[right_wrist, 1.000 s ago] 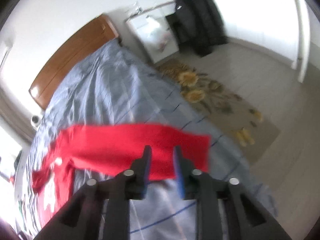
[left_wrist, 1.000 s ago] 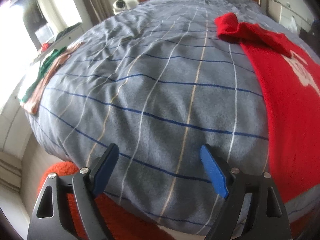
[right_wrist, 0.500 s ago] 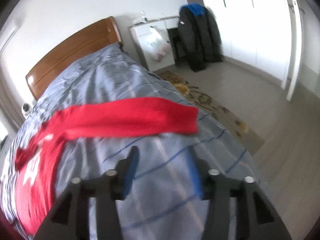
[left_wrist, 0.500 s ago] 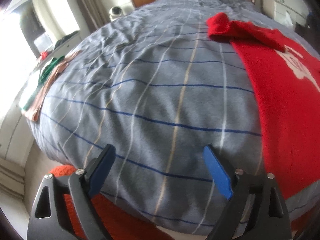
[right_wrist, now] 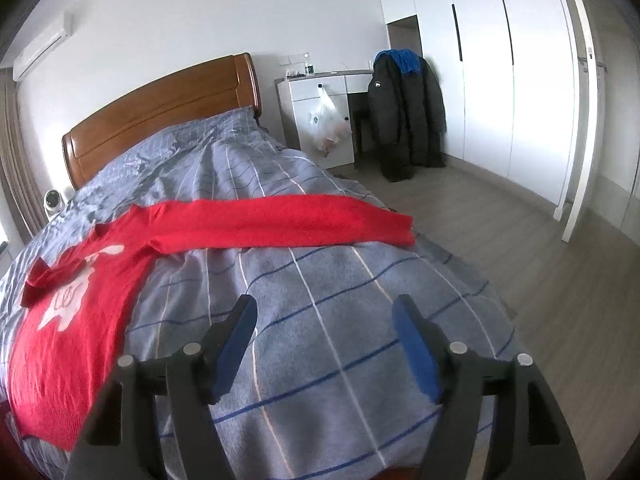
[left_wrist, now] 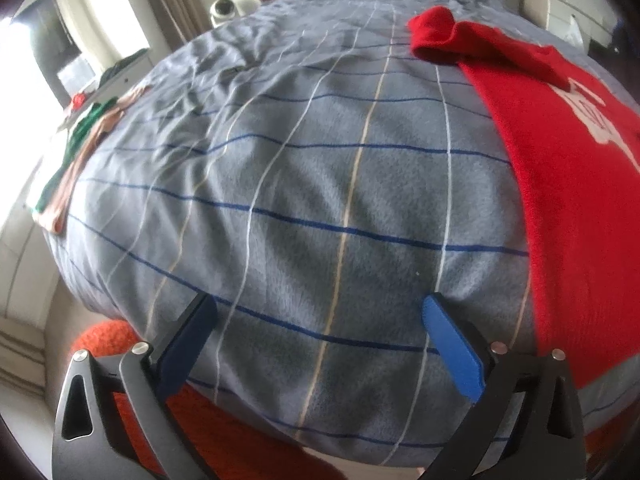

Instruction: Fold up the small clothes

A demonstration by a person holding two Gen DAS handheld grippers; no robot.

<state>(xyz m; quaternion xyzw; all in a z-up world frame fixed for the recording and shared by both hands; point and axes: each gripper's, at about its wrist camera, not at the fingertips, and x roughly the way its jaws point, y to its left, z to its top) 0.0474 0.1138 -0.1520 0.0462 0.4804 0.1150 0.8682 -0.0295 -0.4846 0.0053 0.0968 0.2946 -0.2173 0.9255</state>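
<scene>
A red sweater (right_wrist: 68, 320) with a white print lies flat on the grey checked bedcover (right_wrist: 320, 320). One sleeve (right_wrist: 288, 220) stretches straight out toward the bed's right edge. In the left wrist view the red sweater (left_wrist: 580, 208) fills the right side, its other sleeve (left_wrist: 448, 36) bunched at the far end. My left gripper (left_wrist: 320, 312) hovers over bare cover left of the sweater, jaws opening, nothing between them. My right gripper (right_wrist: 324, 312) is over bare cover, nearer than the stretched sleeve, jaws opening and empty.
A green and a pink garment (left_wrist: 76, 160) lie at the bed's far left edge. An orange rug (left_wrist: 108, 336) shows below the near edge. A wooden headboard (right_wrist: 160, 112), a white bedside cabinet (right_wrist: 316, 112) with a hanging bag, dark coats (right_wrist: 404, 120) and wardrobes stand around open floor.
My right gripper let go of the red sleeve, drew back from it and widened its jaws. The sleeve now lies straight across the bed. My left gripper's jaws spread wider.
</scene>
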